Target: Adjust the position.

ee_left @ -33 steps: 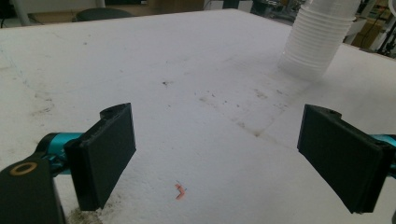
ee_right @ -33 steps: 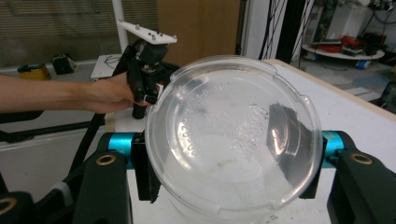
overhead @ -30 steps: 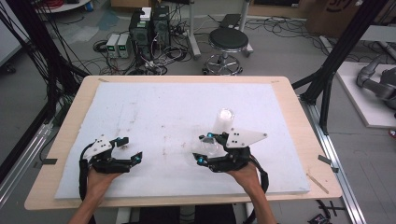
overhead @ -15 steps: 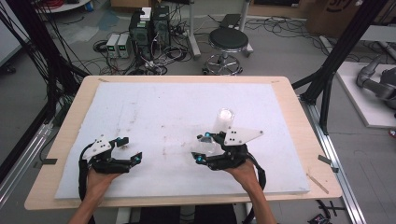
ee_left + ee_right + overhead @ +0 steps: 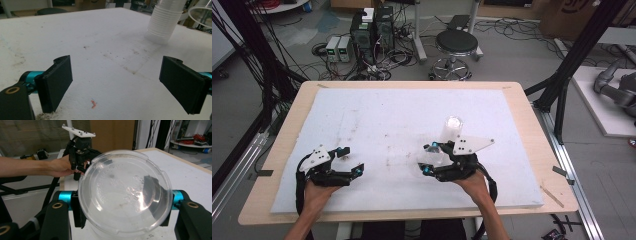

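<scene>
The right gripper (image 5: 427, 159) is clamped on a clear plastic cup (image 5: 125, 195), apparently just pulled from the cup stack (image 5: 452, 128) behind it. The left gripper (image 5: 348, 161) rests open and empty on the white board (image 5: 377, 115). Next I'd expect the cup carried clear and set down upright

I saw a wooden table (image 5: 532, 131) carrying a stained white foam board (image 5: 377, 120); on the board stood 1 stack of clear plastic cups (image 5: 452, 131); a tiny red scrap (image 5: 93, 104) lay nearer me.
</scene>
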Motion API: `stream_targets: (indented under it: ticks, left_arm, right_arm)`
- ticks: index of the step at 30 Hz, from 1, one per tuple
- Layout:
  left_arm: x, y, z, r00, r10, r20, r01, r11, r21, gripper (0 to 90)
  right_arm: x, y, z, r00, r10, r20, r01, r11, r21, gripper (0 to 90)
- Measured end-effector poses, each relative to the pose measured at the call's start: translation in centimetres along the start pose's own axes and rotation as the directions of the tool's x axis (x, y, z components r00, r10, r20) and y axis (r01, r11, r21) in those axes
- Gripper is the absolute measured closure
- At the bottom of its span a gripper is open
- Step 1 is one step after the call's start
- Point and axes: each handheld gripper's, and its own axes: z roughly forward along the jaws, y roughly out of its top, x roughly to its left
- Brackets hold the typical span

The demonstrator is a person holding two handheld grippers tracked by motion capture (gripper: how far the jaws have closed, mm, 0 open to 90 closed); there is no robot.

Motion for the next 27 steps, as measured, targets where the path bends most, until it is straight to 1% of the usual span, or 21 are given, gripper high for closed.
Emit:
stream_targets:
  ticks: [3,5,7,8,10,11,12,13,14,16,17,18,19,20,22,23,26,27]
  left_arm:
    - [-0.1,0.3,-0.1,0.9995,0.005,0.032,-0.005,1.0,0.002,11.2]
    - [-0.2,0.8,-0.1,0.998,0.02,0.061,-0.02,0.9997,-0.012,11.2]
    - [-0.4,1.6,-0.3,0.9939,0.042,0.102,-0.039,0.9988,-0.03,11.2]
    - [-0.5,2.0,-0.4,0.9904,0.051,0.128,-0.047,0.9981,-0.04,11.2]
    - [-0.5,2.6,-0.5,0.9806,0.074,0.181,-0.066,0.9964,-0.053,11.2]
    - [-0.5,3.0,-0.5,0.9728,0.091,0.213,-0.079,0.9949,-0.062,11.2]
    - [-0.4,3.2,-0.5,0.9683,0.104,0.227,-0.091,0.9936,-0.068,11.3]
    - [-0.4,3.5,-0.5,0.9639,0.109,0.243,-0.093,0.9929,-0.074,11.2]
    - [-0.4,3.7,-0.5,0.9585,0.111,0.263,-0.092,0.9923,-0.082,11.1]
    - [-0.5,4.1,-0.5,0.9466,0.125,0.297,-0.102,0.9907,-0.09,11.1]
    - [-0.5,4.3,-0.4,0.9412,0.132,0.311,-0.109,0.9898,-0.093,11.1]
    - [-0.6,4.5,-0.3,0.9368,0.138,0.322,-0.113,0.9892,-0.093,11.1]
    - [-0.7,4.7,-0.2,0.9315,0.143,0.335,-0.118,0.9886,-0.093,11.1]
    - [-0.9,4.9,-0.1,0.9277,0.146,0.344,-0.12,0.9881,-0.096,11.1]
    - [-1.2,5.3,0.3,0.9189,0.156,0.362,-0.127,0.9865,-0.104,11.1]
    - [-1.5,5.5,0.5,0.9139,0.161,0.372,-0.13,0.9856,-0.108,11.1]
    - [-2.3,6.1,1.4,0.8956,0.177,0.408,-0.14,0.9831,-0.118,11.1]
    - [-2.8,6.4,1.8,0.8884,0.181,0.422,-0.142,0.9823,-0.122,11.1]
  right_arm:
    - [-0.1,0.1,0.1,0.9998,-0.002,-0.02,0.002,1.0,0.0,41.3]
    - [-0.1,0.1,0.2,0.9995,-0.006,-0.032,0.006,1.0,0.003,41.3]
    - [-0.2,0.2,0.2,0.9993,-0.014,-0.036,0.014,1.0,-0.002,41.3]
    - [-0.2,0.3,0.2,0.9991,-0.014,-0.04,0.014,1.0,0.0,41.3]
    - [-0.2,0.3,0.3,0.9987,-0.011,-0.049,0.011,1.0,0.004,41.2]
    - [-0.2,0.2,0.3,0.9985,-0.013,-0.054,0.013,1.0,0.006,41.2]
    - [-0.3,0.2,0.3,0.9985,-0.014,-0.054,0.014,1.0,0.006,41.2]
    - [-0.3,0.3,0.4,0.9983,-0.018,-0.056,0.018,1.0,0.003,41.2]
    - [-0.3,0.3,0.3,0.9976,-0.015,-0.068,0.016,1.0,0.004,41.2]
    - [-0.3,0.3,0.3,0.9972,-0.016,-0.073,0.016,1.0,0.002,41.2]
    - [-0.4,0.3,0.3,0.9971,-0.026,-0.071,0.026,1.0,-0.003,41.3]
    - [-0.3,0.3,0.3,0.9969,-0.02,-0.077,0.02,1.0,-0.001,41.3]
    - [-0.4,0.4,0.3,0.9965,-0.026,-0.08,0.026,1.0,-0.005,41.3]
    - [-0.3,0.4,0.3,0.9961,-0.018,-0.087,0.017,1.0,-0.005,41.3]
    - [-0.4,0.5,0.4,0.9952,-0.029,-0.094,0.027,1.0,-0.013,41.3]
    - [-0.4,0.6,0.4,0.9945,-0.025,-0.101,0.024,1.0,-0.011,41.3]
    - [-0.5,0.7,0.5,0.9925,-0.026,-0.119,0.023,0.999,-0.026,41.4]
    - [-0.5,0.7,0.6,0.9919,-0.028,-0.124,0.024,0.999,-0.035,41.4]
